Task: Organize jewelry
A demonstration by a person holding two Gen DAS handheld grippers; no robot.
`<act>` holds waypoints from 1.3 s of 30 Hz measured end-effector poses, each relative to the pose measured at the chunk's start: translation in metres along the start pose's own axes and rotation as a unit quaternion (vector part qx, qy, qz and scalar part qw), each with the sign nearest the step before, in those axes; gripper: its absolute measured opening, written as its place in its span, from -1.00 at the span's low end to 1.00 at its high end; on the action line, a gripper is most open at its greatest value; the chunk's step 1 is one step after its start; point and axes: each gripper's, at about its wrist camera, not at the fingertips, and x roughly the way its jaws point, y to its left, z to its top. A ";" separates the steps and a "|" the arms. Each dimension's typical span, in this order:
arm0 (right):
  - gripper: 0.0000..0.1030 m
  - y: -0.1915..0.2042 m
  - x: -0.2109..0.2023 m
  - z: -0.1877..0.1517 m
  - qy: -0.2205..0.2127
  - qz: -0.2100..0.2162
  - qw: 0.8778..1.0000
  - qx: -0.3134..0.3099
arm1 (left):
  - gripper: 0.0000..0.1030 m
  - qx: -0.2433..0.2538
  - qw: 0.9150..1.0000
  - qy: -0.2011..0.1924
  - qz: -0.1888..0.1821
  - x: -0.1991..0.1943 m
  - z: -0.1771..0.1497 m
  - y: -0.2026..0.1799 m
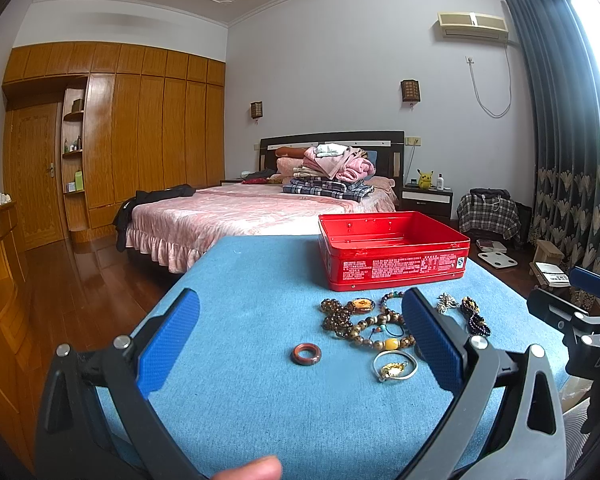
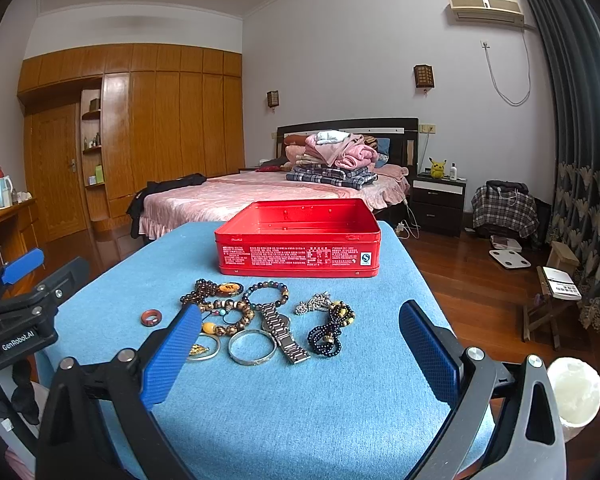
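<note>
We are judging that the work is only starting. The red tin point(image 2: 298, 240) is standing open in the middle of the frame on the blue tabletop point(image 2: 300, 408), and the part of its inside that we are seeing is holding nothing; its floor is hidden behind the front wall. All the jewelry is lying in front of it, below the tin in both views: the reddish ring point(image 1: 306, 353) alone at the left of the heap, the brown bead bracelets point(image 2: 220, 312) tangled together, the silver bangle point(image 2: 252, 347), the metal watch point(image 2: 282, 334), the dark bead strand point(image 2: 330, 330) and a small silvery chain piece point(image 2: 314, 304).

We are holding the left tongs point(image 1: 300, 340) spread wide above the tabletop, with the ring and some beads showing between the two blue pads, but nothing is being pinched. The right tongs point(image 2: 300, 354) are spread wide too and are gripping nothing; the bangle and watch are appearing between their pads.

So, as far as we can tell, every piece is waiting to go into the tin.
</note>
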 end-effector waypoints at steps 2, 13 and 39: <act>0.88 0.000 0.000 0.000 0.001 -0.002 1.000 0.001 | 0.90 -0.001 1.000 0.000 -0.001 0.000 0.000 0.001; 0.88 -0.015 0.019 -0.011 0.026 -0.036 0.999 0.015 | 0.90 -0.040 0.996 0.075 -0.004 0.034 -0.009 0.023; 0.58 -0.020 0.098 -0.019 0.096 -0.016 0.995 0.010 | -0.04 -0.023 0.980 0.199 -0.011 0.123 -0.048 0.014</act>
